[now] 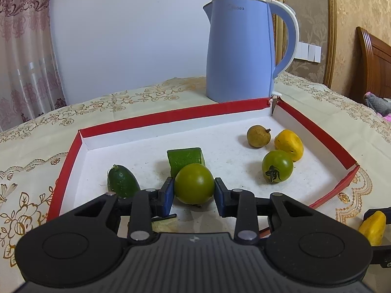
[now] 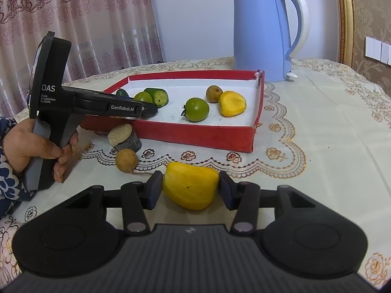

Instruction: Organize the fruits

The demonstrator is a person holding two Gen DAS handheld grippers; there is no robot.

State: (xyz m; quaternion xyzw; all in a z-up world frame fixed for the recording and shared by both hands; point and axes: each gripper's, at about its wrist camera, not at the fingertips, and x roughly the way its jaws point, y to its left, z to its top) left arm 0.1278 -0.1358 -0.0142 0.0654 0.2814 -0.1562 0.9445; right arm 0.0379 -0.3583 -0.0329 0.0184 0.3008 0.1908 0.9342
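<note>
Your left gripper [image 1: 194, 190] reaches into a shallow red tray [image 1: 171, 116] with a white floor, sitting on a table [image 2: 330, 127] covered by a cream cloth with gold embroidery. Its jaws pinch a round green tomato [image 1: 193, 183], one blue pad against each side. Whether the tomato rests on the tray floor or is lifted, you cannot tell.

Going left to right across the tray in the left wrist view: a dark green fruit end [image 1: 122, 181] lies just left of the gripper. Behind the held tomato sits a cut green chunk [image 1: 185, 159]. Further right are a second green tomato [image 1: 277, 166] with its stem showing, a small brown longan [image 1: 258, 136] behind it, and a yellow fruit piece [image 1: 288, 144] touching that tomato near the right wall. A blue electric kettle [image 1: 240, 48] stands just behind the far right corner of the tray.

Your right gripper [image 2: 190, 189] is outside the tray, in front of its near wall. Its jaws pinch a second yellow fruit piece [image 2: 191, 187] from both sides, low over the cloth. To its left on the table lie a brown longan [image 2: 126, 160] and, just behind it, a cut stub with a pale face [image 2: 123, 138], close to the tray's front wall. Your left hand [image 2: 31, 146] grips the handle at the far left.
</note>
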